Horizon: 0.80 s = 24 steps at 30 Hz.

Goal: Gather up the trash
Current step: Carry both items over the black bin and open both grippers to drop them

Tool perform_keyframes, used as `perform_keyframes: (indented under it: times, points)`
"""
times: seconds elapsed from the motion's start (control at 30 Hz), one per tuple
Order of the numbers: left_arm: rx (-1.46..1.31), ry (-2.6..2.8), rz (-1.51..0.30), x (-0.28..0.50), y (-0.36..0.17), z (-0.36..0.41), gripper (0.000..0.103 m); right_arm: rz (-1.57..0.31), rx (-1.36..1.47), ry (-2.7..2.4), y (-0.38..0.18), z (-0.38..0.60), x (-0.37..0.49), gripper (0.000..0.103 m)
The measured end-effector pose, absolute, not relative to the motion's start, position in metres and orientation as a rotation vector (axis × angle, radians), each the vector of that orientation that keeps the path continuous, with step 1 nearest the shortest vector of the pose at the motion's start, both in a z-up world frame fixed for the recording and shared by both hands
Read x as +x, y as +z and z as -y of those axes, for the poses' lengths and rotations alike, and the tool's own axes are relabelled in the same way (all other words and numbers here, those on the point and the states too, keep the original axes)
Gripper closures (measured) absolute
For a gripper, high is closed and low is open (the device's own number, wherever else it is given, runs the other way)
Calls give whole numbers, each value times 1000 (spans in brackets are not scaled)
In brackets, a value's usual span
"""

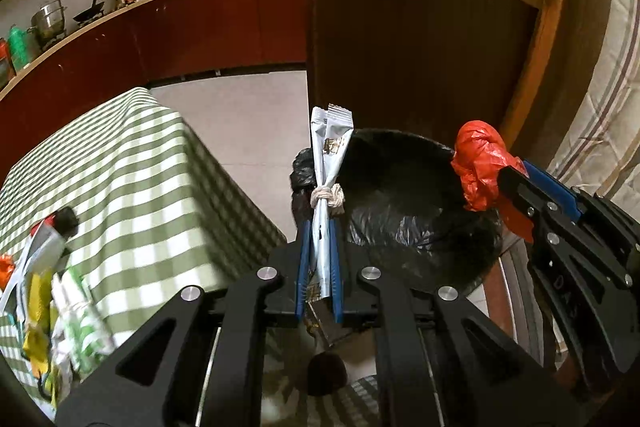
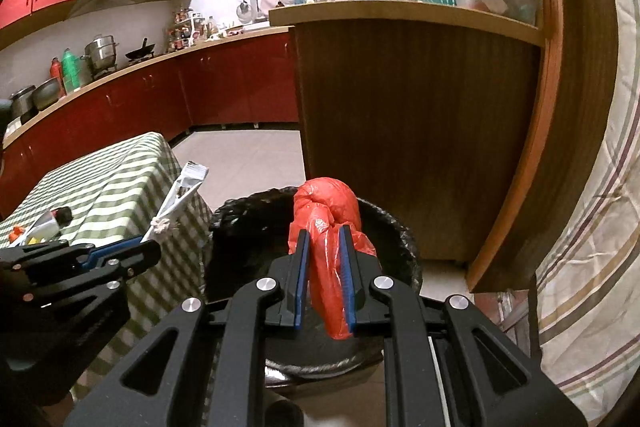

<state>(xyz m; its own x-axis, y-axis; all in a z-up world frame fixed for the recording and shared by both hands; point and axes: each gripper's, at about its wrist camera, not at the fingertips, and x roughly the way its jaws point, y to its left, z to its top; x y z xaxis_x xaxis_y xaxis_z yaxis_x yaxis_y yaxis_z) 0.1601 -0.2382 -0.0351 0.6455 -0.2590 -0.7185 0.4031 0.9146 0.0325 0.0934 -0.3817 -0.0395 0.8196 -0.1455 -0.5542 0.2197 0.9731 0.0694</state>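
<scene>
left hand-held gripper clamped on knotted silver wrapper at bin's left rim; release there risks drop onto floor. right hand-held gripper clamped on red bag above bin; thin film may cling to pads. more trash on table.

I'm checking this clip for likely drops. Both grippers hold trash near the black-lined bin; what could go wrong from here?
1. The left gripper holds the silver wrapper at the bin rim's table side; released here, it might fall outside.
2. The red plastic bag in the right gripper is light and could cling to a finger.
</scene>
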Motion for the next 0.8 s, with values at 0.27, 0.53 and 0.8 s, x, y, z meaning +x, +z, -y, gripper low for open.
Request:
perform_keyframes:
  times: [0.27, 0.53, 0.8]
  points:
    - [176, -387, -865, 186, -44, 259, 75, -598, 149, -192, -51, 397, 113, 82]
    - [154, -362, -859, 184, -38, 248, 66, -577, 152, -202, -43, 398, 110, 80]
    - [130, -345, -806, 163, -10, 214, 52, -540, 140, -197, -21, 377, 94, 55]
